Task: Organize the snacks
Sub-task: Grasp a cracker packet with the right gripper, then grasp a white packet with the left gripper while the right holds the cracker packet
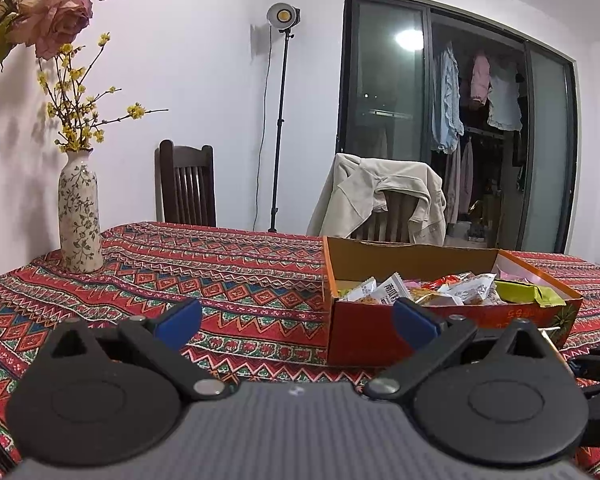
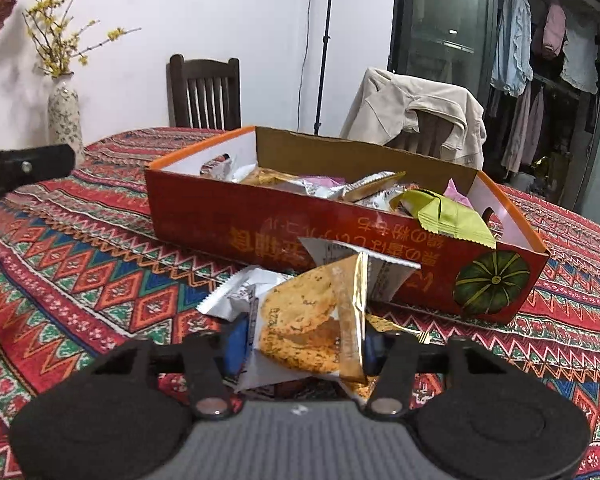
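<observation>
1. Floral vase (image 1: 80,216) stands far left on the patterned surface (image 1: 220,272).
2. Left tool (image 1: 296,320): blue pads spread wide, nothing between them; it hovers over the cloth just left of the box.
3. Orange snack box (image 2: 300,220) sits centre-right, filled with wrapped snacks (image 1: 432,290).
4. Right tool (image 2: 304,344): pads closed on a cracker packet (image 2: 308,320), in front of the box's near wall; a silver packet (image 2: 236,292) lies beside it.
</observation>
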A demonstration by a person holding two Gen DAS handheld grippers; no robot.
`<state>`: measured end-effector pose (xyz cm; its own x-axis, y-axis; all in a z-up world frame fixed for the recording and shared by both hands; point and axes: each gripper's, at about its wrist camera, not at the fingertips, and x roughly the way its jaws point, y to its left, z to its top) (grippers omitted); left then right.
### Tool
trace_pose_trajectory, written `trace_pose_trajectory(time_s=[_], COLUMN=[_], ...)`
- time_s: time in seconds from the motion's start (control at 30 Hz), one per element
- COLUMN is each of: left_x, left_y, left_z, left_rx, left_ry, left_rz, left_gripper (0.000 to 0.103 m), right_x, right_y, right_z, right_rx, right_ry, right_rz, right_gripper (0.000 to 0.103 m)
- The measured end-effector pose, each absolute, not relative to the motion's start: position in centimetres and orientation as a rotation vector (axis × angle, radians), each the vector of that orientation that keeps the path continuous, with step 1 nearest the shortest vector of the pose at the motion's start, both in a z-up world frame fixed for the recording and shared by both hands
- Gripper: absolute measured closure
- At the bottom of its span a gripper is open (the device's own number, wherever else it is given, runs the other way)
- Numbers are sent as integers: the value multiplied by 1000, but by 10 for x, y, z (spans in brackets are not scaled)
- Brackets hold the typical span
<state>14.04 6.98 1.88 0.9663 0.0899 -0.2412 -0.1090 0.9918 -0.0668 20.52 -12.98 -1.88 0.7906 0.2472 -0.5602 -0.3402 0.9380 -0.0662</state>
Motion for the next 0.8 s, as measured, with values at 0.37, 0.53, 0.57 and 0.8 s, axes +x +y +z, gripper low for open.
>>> trace_pose_trajectory(time_s=[0.37, 0.53, 0.57, 0.8], left_x=[143, 147, 148, 157], left_y=[70, 70, 69, 62], left_z=[18, 16, 16, 19], left_rx=[-78, -73, -73, -56], left_ry=[253, 274, 279, 339], left_rz=[109, 121, 124, 129], left_gripper=[0, 0, 0, 0], right_x=[164, 158, 158, 166], right_y=[-163, -191, -197, -226], right_z=[4, 14, 14, 18], right_rx=[-106, -51, -43, 9], right_ry=[466, 429, 425, 406], right_rz=[324, 276, 265, 222], right_gripper=[58, 59, 59, 58])
